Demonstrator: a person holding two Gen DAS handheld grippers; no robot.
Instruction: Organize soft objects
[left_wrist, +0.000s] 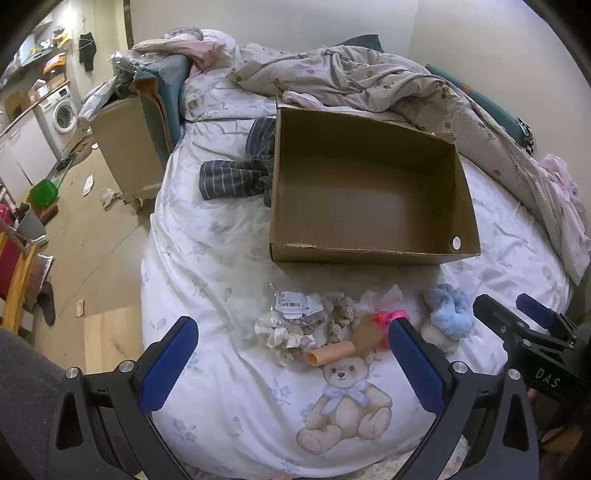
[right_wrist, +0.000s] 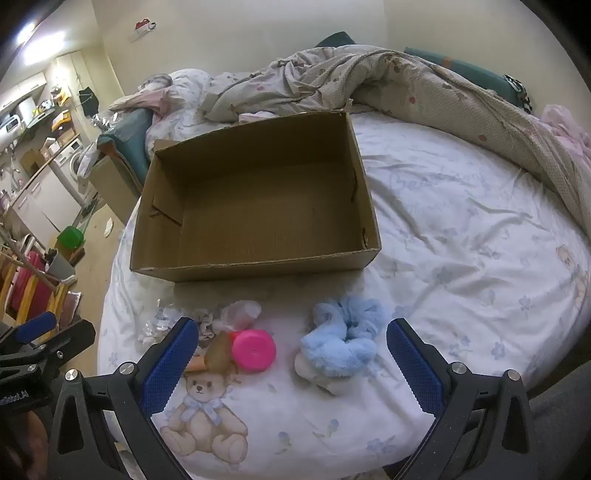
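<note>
Spreading wide across both views is the teddy-print bed sheet (right_wrist: 461, 229), and the empty cardboard box (right_wrist: 258, 206) sits on it at twelve o'clock. Down in size, the fluffy blue scrunchie (right_wrist: 341, 345) lies between the right gripper (right_wrist: 291, 360) fingers, jaws apart, touching nothing. It looks light and squashy, so pinch its thick middle. Left gripper (left_wrist: 293, 360) gapes too, over the packaged beige scrunchies (left_wrist: 295, 321) and a pink cap (right_wrist: 254, 349) at nine o'clock of the blue one

Box (right_wrist: 255, 206) on bed (right_wrist: 461, 229), scrunchies (right_wrist: 341, 341) before it, blanket (right_wrist: 424, 96) behind
</note>
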